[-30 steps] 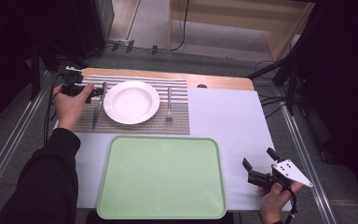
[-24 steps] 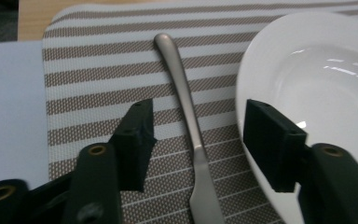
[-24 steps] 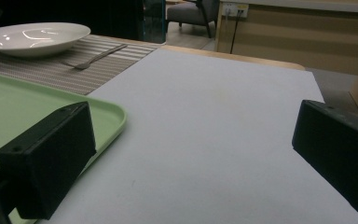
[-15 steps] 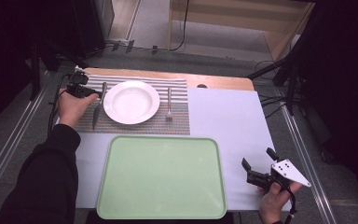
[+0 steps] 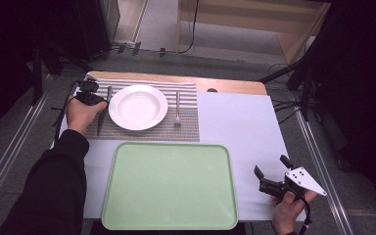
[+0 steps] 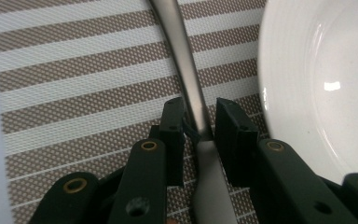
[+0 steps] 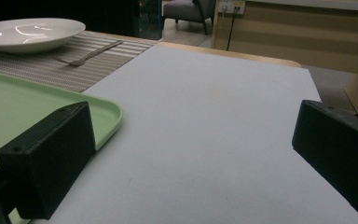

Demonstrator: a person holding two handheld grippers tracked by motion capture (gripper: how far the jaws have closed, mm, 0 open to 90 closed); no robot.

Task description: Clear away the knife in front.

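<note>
Straddling a knife (image 6: 193, 100) beside the white plate (image 6: 321, 88), the left gripper (image 6: 199, 135) is narrow around it; the right gripper (image 7: 191, 154) rests wide open on the table (image 7: 205, 121)

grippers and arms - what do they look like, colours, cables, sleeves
Both grippers are black with two blocky jaws. The left gripper has brass-coloured rivets on its jaw arms and a black cable trailing off it. The right gripper carries a grey three-cornered plate dotted with small holes. The left arm wears a long black sleeve.

Knife (image 6: 193, 88) tip and handle end cut off (picture edges).
</note>
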